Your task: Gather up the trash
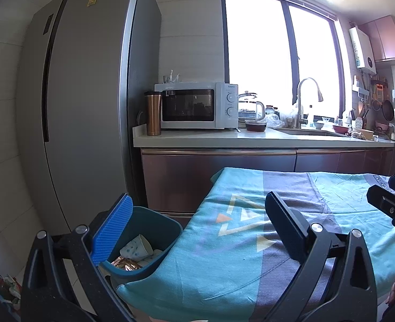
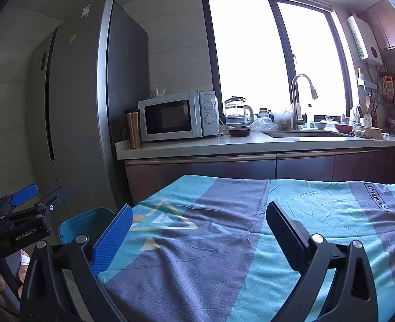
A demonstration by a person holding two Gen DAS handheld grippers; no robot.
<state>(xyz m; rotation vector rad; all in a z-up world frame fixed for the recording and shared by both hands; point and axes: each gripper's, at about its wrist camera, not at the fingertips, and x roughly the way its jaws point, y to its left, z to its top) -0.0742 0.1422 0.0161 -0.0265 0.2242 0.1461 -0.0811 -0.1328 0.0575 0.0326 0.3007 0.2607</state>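
Trash (image 1: 137, 255) lies in the teal plastic bin (image 1: 167, 228) on the floor, just beside the table's left edge: a crumpled white dotted paper and a shiny gold wrapper, partly hidden by the bin's near rim and the left gripper's ribbed blue pad. The bin is smooth-walled, with rounded corners; from the right wrist view only its rim (image 2: 90, 214) shows. The left gripper (image 1: 197, 222) is spread wide and holds nothing, straddling the bin and the table edge. The right gripper (image 2: 200, 230) is likewise released, over the table. A creased cloth (image 2: 224, 241) in turquoise and grey bands with triangle prints covers the table. Beyond its far edge, a narrow gap separates it from glossy brown cabinets (image 1: 218, 171). A tall steel fridge (image 1: 90, 107) stands behind the bin.
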